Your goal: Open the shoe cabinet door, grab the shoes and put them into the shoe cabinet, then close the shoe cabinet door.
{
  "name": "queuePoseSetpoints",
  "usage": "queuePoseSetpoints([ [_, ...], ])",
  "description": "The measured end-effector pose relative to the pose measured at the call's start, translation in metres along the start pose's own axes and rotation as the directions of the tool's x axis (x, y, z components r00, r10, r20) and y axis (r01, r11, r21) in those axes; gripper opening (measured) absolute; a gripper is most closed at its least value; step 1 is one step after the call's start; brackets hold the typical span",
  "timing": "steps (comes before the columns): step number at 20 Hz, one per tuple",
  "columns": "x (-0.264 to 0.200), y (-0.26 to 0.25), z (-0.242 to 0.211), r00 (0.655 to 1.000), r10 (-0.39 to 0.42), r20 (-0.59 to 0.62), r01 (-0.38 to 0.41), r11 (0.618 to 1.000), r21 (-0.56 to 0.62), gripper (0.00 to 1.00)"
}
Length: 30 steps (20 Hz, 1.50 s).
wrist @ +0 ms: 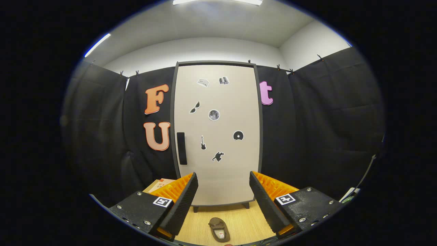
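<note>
Claw hangs w/ fingers spread wide apart, nothing between them, black ribbed pads facing each other across the gap. Straight ahead, beyond the fingertips, the shoe cabinet stands upright on short dark feet on the wood floor, backed against the black cloth wall. Its beige door sits flush in the dark frame, i.e. closed; black vertical handle on the door's left edge, approx. mid-height. Small stickers dot the door face. Down on the floor, between the two fingers and nearer than the cabinet, lies one brown shoe, well apart from the cabinet's base, not touching either finger. Left of the cabinet, partly hidden behind the left finger, a tan box w/ an orange patch sits at floor level.
</note>
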State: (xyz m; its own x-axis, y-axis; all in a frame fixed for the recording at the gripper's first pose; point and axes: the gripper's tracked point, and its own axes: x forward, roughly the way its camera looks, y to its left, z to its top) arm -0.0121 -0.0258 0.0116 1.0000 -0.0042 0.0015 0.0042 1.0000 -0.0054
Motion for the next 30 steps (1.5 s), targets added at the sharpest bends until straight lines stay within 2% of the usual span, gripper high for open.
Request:
queuePoseSetpoints([
  [6,0.006,0.004,0.002,1.000,0.004,0.018,-0.003,1.000,-0.031,0.95],
  [15,0.016,0.014,0.003,1.000,0.017,0.024,-0.017,1.000,-0.006,0.95],
  [30,0.065,0.054,-0.003,0.998,0.060,0.007,-0.060,0.998,-0.002,0.95],
])
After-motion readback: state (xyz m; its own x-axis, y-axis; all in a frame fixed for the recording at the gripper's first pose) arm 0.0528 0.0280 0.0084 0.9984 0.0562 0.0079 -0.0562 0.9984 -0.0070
